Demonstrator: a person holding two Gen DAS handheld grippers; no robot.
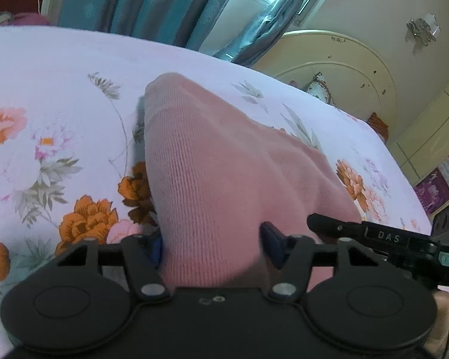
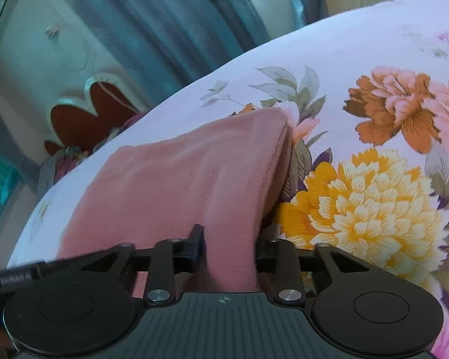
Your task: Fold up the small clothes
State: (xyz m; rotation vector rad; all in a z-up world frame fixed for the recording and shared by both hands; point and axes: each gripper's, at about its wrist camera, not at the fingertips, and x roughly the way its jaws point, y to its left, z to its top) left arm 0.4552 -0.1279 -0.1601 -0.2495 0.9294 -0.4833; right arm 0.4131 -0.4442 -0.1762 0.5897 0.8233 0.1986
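A pink knit garment (image 1: 200,155) lies bunched on a floral bedsheet (image 1: 45,89). In the left wrist view my left gripper (image 1: 214,246) has its blue pads (image 1: 272,243) pressed against both sides of a thick ridge of the garment's near edge. In the right wrist view the same pink garment (image 2: 179,173) stretches away over the bedsheet (image 2: 344,59), folded along its right side. My right gripper (image 2: 229,248) is shut on a narrow fold of the garment's near end. The fabric hides the inner faces of both pairs of fingers.
Teal curtains (image 1: 152,3) hang behind the bed. A cream headboard (image 1: 344,68) stands at the right in the left wrist view. The other gripper's black finger (image 1: 359,227) reaches in close beside my left gripper. Open sheet lies left of the garment.
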